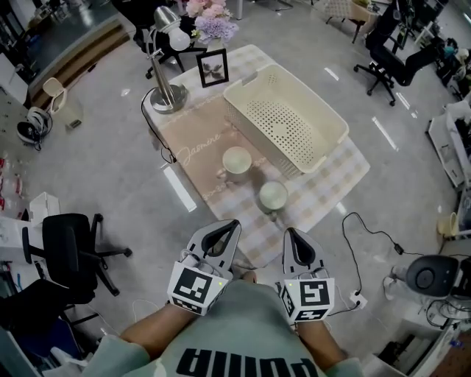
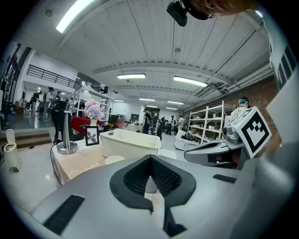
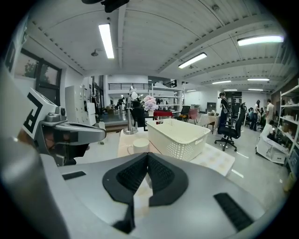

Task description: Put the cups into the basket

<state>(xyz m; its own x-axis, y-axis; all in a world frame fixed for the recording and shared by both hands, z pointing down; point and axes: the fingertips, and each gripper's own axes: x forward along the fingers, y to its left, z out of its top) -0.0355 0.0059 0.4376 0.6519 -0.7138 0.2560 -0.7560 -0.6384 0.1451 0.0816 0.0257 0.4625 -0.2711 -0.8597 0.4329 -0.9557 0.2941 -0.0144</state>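
- left gripper (image 1: 233, 224): jaws closed tip to tip in the left gripper view (image 2: 150, 158); nothing gripped; only the small gap behind the tips stays open, and a white cup shows through it, out on the worktop and not touched
- right gripper (image 1: 288, 233): jaws fully together in the right gripper view (image 3: 147, 155); empty; touching nothing
- both grippers side by side at the near edge of the worktop (image 1: 335, 193), pointing towards the cups, tilted a little down; apart from each other
- near cup (image 1: 273, 196): upright on the checked cloth, just ahead of the two grippers, clear of both
- far cup (image 1: 237, 160): upright, beyond and left of the near cup, just beside the basket's near wall; also seen at (image 3: 139, 145)
- basket (image 1: 330, 110): cream, perforated, on the worktop behind the cups; no cup in it
- lamp (image 1: 166, 70), picture frame (image 1: 213, 68), flowers (image 1: 211, 18): at the far left end of the worktop
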